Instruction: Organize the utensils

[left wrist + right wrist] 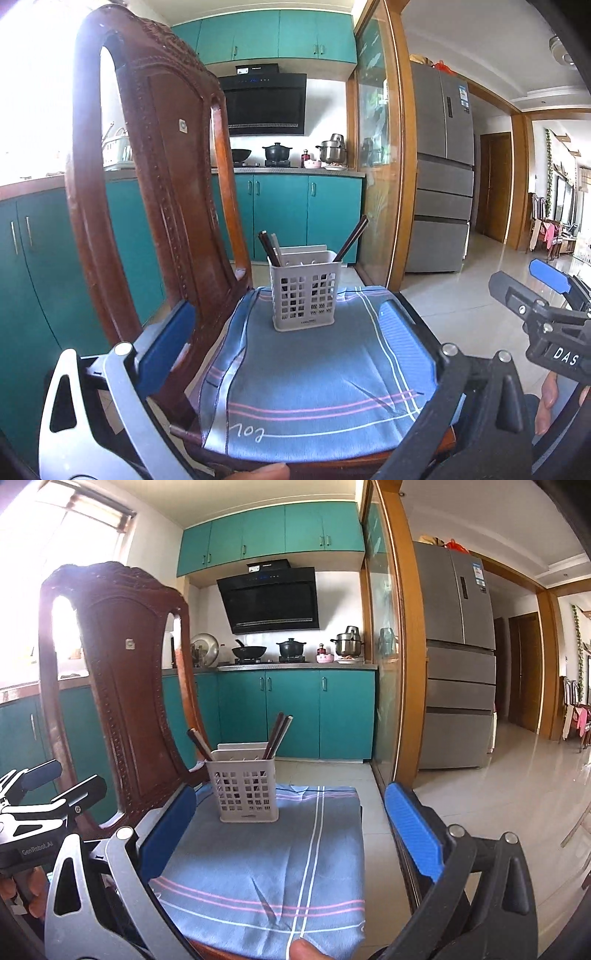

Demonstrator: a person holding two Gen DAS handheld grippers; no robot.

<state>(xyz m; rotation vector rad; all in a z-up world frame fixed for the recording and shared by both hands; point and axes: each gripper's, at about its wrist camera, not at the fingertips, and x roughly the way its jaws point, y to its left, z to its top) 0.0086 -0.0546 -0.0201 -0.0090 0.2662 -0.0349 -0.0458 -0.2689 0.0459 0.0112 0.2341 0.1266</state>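
Ahead — utensil holder beyond both open tongs, untouched.

White perforated plastic utensil basket upright on blue striped cloth covering seat of carved dark-brown wooden chair. Dark chopsticks leaning out at basket's left corner, more dark chopsticks slanting out at right corner. Left tool low in foreground, blue pads spread wide on either side of cloth, nothing between. Right tool at right edge, apart from basket. Teal cabinets and grey refrigerator behind.
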